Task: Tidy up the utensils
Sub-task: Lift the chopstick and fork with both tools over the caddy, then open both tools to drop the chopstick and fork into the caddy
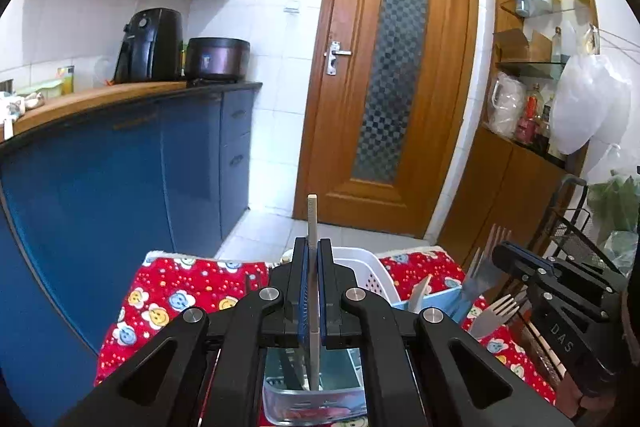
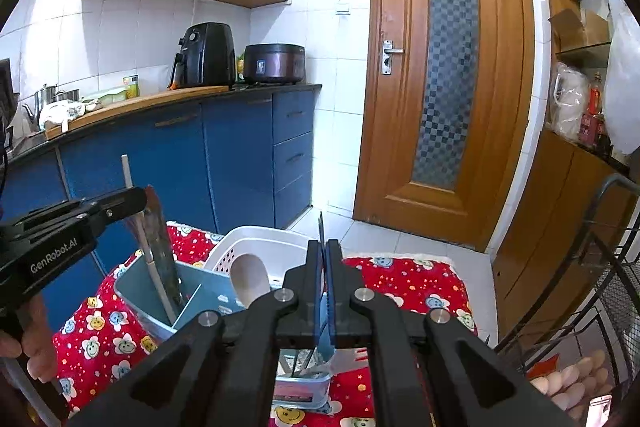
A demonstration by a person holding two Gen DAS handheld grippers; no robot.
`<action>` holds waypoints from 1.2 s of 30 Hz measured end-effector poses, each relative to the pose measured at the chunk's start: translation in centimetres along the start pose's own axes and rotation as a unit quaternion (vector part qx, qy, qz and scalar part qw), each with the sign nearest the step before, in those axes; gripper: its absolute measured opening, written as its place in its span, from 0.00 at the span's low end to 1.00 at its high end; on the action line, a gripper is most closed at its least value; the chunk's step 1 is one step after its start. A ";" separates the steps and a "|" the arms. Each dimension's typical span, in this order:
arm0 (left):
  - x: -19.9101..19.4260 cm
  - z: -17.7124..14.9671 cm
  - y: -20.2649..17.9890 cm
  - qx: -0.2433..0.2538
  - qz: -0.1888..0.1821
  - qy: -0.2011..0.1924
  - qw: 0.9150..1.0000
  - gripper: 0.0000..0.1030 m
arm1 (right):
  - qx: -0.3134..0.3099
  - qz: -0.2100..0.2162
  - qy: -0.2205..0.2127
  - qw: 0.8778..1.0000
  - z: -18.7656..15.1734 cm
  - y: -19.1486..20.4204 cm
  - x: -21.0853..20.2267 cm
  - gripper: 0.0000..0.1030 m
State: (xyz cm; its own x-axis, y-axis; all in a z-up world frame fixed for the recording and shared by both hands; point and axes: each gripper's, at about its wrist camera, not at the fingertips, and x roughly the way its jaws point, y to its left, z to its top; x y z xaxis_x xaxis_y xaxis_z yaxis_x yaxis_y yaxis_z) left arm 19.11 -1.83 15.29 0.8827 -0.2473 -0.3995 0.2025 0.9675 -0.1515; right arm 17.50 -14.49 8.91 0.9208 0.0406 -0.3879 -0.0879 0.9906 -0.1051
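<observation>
In the left wrist view, the left hand-held gripper [image 1: 313, 259] is pinching an upright beige utensil handle [image 1: 312, 223] at lower centre, over a clear container [image 1: 316, 403]. In the right wrist view, the right hand-held gripper [image 2: 325, 259] is pinching a thin blue-handled knife [image 2: 322, 231] at lower centre, above a divided blue caddy [image 2: 140, 303] on the red cloth [image 2: 408, 283].

"GenRobot.AI", "DAS" on grippers [image 2: 60, 227]

Left gripper [image 1: 313, 263]: we clamp it on a thin utensil handle [image 1: 312, 219], tilted down over the blue organizer [image 2: 160, 291].
Right gripper [image 2: 324, 267]: we pinch it on a knife [image 2: 321, 227], just right of the organizer.
</observation>
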 end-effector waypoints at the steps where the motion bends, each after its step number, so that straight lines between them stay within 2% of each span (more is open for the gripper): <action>1: 0.0 -0.1 -0.1 0.003 0.000 0.001 1.000 0.03 | 0.000 0.001 0.000 1.000 -0.1 0.1 0.0 0.03; 11: 0.2 -0.8 0.0 -0.004 -0.010 0.026 1.000 0.06 | 0.016 0.026 0.001 1.000 -0.2 0.1 -0.4 0.05; 14: 0.2 -0.8 -0.1 -0.002 -0.007 0.033 0.999 0.08 | 0.025 0.031 -0.003 0.999 -0.1 -0.1 -0.9 0.11; 25: -1.8 -0.8 -0.4 0.004 -0.014 0.032 0.999 0.28 | 0.046 0.047 -0.017 0.998 0.3 -0.5 -3.6 0.20; 28: -2.8 -0.7 -0.5 0.005 -0.020 0.031 0.999 0.29 | 0.054 0.048 -0.026 0.997 0.3 -0.6 -5.0 0.25; 36: -5.1 -1.5 -0.8 0.001 -0.020 0.041 0.999 0.30 | 0.076 0.056 -0.015 0.995 -0.7 -1.2 -7.5 0.27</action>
State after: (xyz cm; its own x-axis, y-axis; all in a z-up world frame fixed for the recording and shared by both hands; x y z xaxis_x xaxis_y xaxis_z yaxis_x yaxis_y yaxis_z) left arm 13.78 -1.37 16.12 0.8361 -0.2892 -0.4661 0.2375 0.9568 -0.1675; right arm 10.43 -16.03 11.34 0.9200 0.1528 -0.3609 -0.1338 0.9880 0.0772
